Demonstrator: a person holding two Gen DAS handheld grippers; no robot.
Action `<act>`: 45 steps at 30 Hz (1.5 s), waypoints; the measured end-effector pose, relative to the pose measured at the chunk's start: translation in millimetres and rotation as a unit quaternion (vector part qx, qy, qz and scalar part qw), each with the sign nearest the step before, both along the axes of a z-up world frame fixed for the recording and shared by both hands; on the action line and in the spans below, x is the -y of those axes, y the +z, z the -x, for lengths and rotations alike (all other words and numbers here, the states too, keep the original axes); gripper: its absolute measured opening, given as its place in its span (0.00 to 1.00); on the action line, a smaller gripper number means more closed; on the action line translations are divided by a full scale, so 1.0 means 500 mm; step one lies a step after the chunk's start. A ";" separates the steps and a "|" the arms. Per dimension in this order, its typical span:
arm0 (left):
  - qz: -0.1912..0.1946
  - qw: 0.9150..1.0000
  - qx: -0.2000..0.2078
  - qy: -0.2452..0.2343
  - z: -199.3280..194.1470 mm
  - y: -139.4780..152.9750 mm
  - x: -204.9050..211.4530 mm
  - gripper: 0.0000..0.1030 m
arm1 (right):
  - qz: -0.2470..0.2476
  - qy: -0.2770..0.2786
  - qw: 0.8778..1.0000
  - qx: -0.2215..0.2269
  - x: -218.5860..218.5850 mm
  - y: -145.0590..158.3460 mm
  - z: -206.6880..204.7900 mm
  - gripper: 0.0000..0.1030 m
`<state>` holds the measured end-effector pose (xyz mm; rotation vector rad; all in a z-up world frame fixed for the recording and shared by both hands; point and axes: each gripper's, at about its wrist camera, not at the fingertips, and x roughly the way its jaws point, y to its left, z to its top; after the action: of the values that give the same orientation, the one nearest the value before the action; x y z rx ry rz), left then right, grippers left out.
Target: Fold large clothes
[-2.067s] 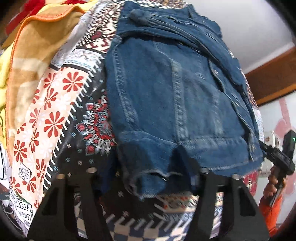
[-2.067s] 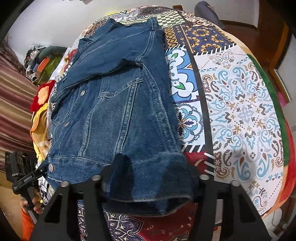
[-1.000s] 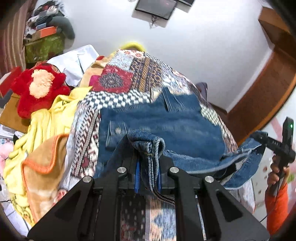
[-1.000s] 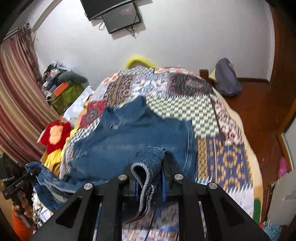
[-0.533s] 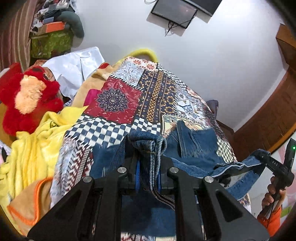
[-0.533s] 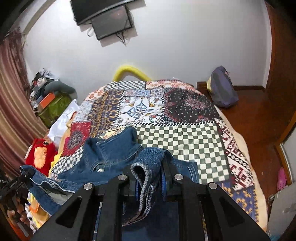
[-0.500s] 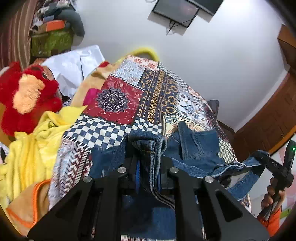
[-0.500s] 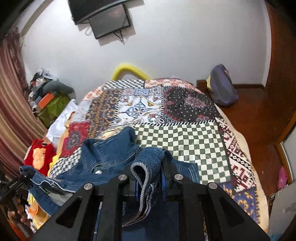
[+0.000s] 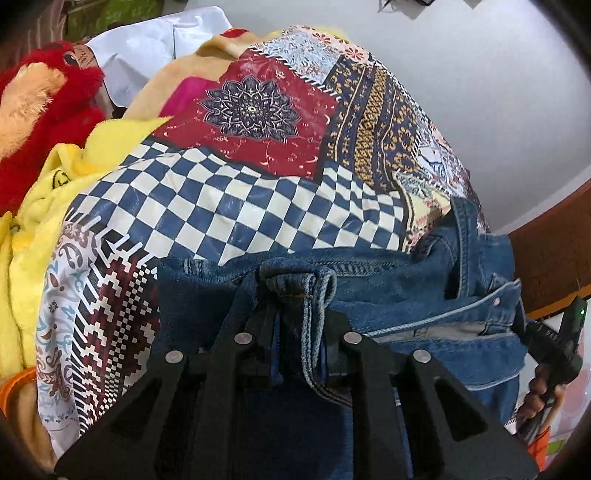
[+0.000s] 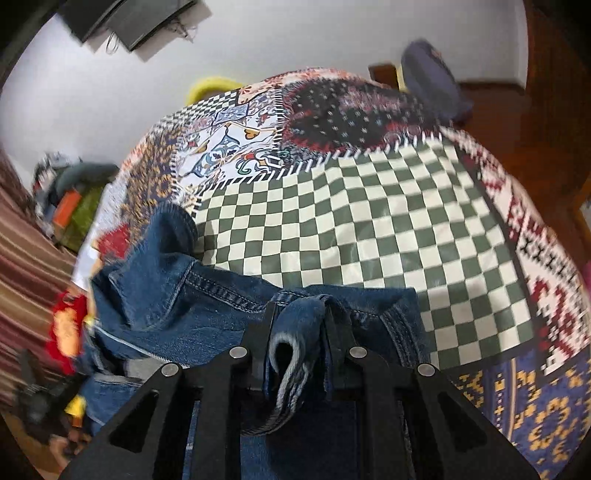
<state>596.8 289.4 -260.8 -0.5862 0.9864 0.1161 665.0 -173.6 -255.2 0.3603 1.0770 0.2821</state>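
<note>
A blue denim jacket (image 9: 406, 291) lies on the patchwork bedspread (image 9: 240, 206), its lower part doubled over toward the collar. My left gripper (image 9: 297, 291) has a bunched fold of the jacket's hem between its fingers, and its jaws are opening slightly around it. My right gripper (image 10: 299, 314) is shut on the hem's other corner, low over the jacket (image 10: 177, 295) and the green-checked bedspread (image 10: 351, 221). In the left wrist view the right gripper (image 9: 569, 347) also shows at the right edge, held by a hand (image 9: 539, 391).
A red plush toy (image 9: 44, 103), a yellow blanket (image 9: 37, 221) and a white cloth (image 9: 155, 48) are heaped along the bed's left side. A purple bag (image 10: 432, 77) sits by the far right corner. A screen (image 10: 140, 18) hangs on the wall.
Both grippers carried the hem forward and down toward the collar end, so the jacket now lies doubled. The bedspread is much closer in both views.
</note>
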 end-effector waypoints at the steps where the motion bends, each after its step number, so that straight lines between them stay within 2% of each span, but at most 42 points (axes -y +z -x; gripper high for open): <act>1: -0.001 1.000 -0.001 -0.002 0.000 -0.001 -0.001 0.19 | -0.018 0.003 1.000 -0.007 0.013 0.000 -0.002 0.15; 3: -0.001 1.000 -0.004 -0.005 -0.001 -0.002 -0.002 0.20 | -0.051 0.008 0.999 -0.017 0.040 0.003 -0.004 0.15; 6: -0.009 1.000 -0.010 -0.006 -0.001 0.002 0.000 0.20 | -0.048 0.024 0.999 -0.003 0.053 0.034 0.011 0.15; 7: -0.024 1.000 -0.015 -0.008 -0.002 0.004 0.006 0.20 | -0.023 0.019 0.999 0.010 0.053 0.049 0.018 0.15; 8: -0.038 0.999 -0.019 -0.011 -0.004 0.005 0.009 0.20 | 0.049 -0.002 0.998 0.031 0.059 0.071 0.027 0.15; 9: -0.049 0.998 -0.021 -0.015 -0.006 0.005 0.013 0.20 | 0.115 -0.023 0.992 0.046 0.068 0.087 0.032 0.15; 10: -0.060 0.998 -0.023 -0.019 -0.005 0.007 0.016 0.20 | 0.145 -0.035 0.987 0.051 0.080 0.096 0.034 0.15; 13: -0.072 0.997 -0.019 -0.021 0.001 0.025 0.023 0.21 | 0.151 -0.045 0.987 0.038 0.133 0.110 0.048 0.15; 15: -0.074 0.997 -0.021 -0.023 0.007 0.044 0.021 0.27 | 0.139 -0.028 0.989 0.034 0.149 0.116 0.074 0.15; 17: -0.089 0.996 -0.026 -0.014 0.013 0.066 0.016 0.51 | 0.146 -0.010 0.988 0.039 0.146 0.118 0.103 0.15; 19: -0.136 0.991 -0.012 0.005 0.031 0.105 0.011 0.64 | 0.160 0.008 0.986 0.044 0.132 0.115 0.130 0.15; 20: -0.159 0.987 -0.004 0.009 0.041 0.126 0.009 0.68 | 0.166 0.020 0.985 0.048 0.119 0.114 0.145 0.15; 22: -0.182 0.983 0.002 0.009 0.057 0.157 0.004 0.69 | 0.171 0.040 0.983 0.054 0.097 0.113 0.167 0.15; 27: -0.193 0.981 0.012 -0.021 0.101 0.190 0.020 0.77 | 0.166 0.104 0.978 0.070 0.006 0.105 0.219 0.15; 31: -0.203 0.977 0.005 -0.070 0.126 0.163 0.070 0.81 | 0.171 0.154 0.970 0.078 -0.077 0.090 0.240 0.15; 36: -0.228 0.962 -0.039 -0.146 0.115 0.092 0.147 0.81 | 0.197 0.209 0.956 0.056 -0.181 0.045 0.223 0.15; 40: -0.242 0.955 -0.061 -0.161 0.063 0.044 0.171 0.81 | 0.239 0.218 0.944 0.062 -0.234 0.031 0.184 0.15; 43: -0.249 0.955 -0.063 -0.147 0.011 0.040 0.159 0.81 | 0.235 0.207 0.948 0.060 -0.251 0.046 0.137 0.15; 45: -0.261 0.954 -0.073 -0.130 -0.032 0.041 0.139 0.81 | 0.216 0.194 0.955 0.062 -0.257 0.065 0.100 0.15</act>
<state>612.8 219.7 -240.0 0.0400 1.1136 0.1797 615.2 -45.1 -222.5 -0.2634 1.0479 0.4006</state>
